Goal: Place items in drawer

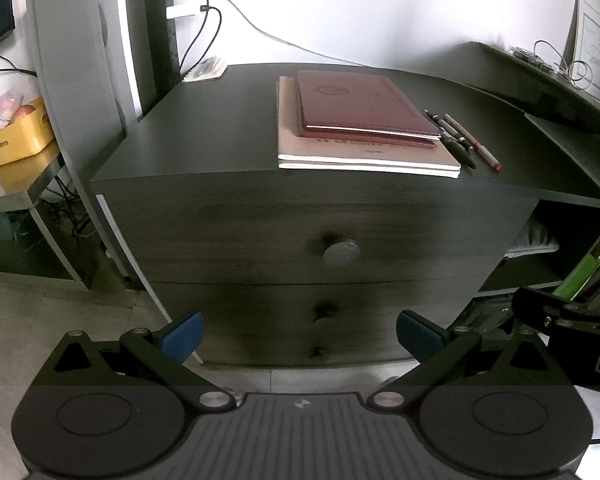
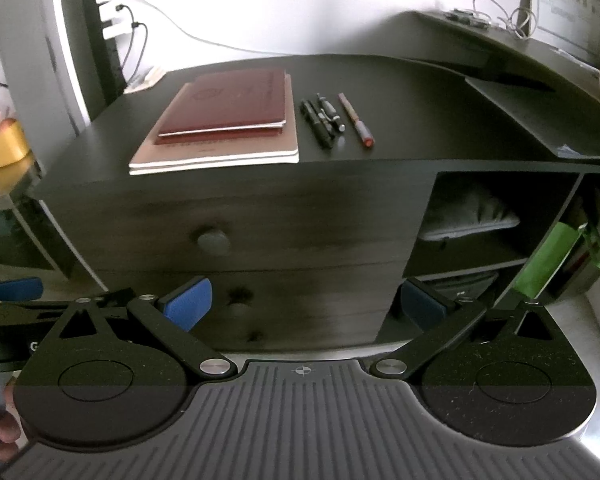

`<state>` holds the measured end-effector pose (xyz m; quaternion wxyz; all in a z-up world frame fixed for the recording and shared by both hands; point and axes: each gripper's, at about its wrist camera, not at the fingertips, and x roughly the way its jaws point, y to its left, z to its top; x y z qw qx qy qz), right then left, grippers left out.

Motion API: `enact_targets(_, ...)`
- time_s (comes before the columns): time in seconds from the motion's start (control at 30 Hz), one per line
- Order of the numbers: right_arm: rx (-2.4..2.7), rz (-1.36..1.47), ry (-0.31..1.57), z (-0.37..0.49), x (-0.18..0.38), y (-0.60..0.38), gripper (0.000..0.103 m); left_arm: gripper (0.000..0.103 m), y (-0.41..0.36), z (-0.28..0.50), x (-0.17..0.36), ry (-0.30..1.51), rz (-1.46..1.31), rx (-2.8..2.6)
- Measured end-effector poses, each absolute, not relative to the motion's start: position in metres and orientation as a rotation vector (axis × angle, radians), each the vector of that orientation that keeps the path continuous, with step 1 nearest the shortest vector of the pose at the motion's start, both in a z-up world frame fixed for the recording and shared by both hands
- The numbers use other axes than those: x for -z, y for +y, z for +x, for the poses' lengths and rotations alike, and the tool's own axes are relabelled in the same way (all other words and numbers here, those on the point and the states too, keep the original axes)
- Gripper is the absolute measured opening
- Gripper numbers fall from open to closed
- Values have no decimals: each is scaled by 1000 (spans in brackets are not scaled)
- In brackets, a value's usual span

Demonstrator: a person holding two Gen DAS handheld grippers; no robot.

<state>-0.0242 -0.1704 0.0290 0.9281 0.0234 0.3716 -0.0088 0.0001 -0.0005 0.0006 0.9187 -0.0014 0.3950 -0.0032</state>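
Left gripper [image 1: 298, 338] spread wide, empty, facing closed drawer [image 1: 320, 236]. Books [image 1: 360, 124] stacked on bench [image 1: 220, 128], pens [image 1: 462, 138] just beside.

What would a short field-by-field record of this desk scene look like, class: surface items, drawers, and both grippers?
Books: dark red book stacked on a tan notebook
Pens: several, on the cabinet top to the right of the stack
Top drawer: closed, round knob
Lower drawers: closed
Left gripper: open, empty, facing the drawer fronts
Right gripper: open, empty
Side shelf: green bottle
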Motion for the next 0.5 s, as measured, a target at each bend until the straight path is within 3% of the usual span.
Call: enact_targets(0.5, 13, 74, 758, -27, -29, -173, 103, 102, -3, -5, -4, 802, 0, 2)
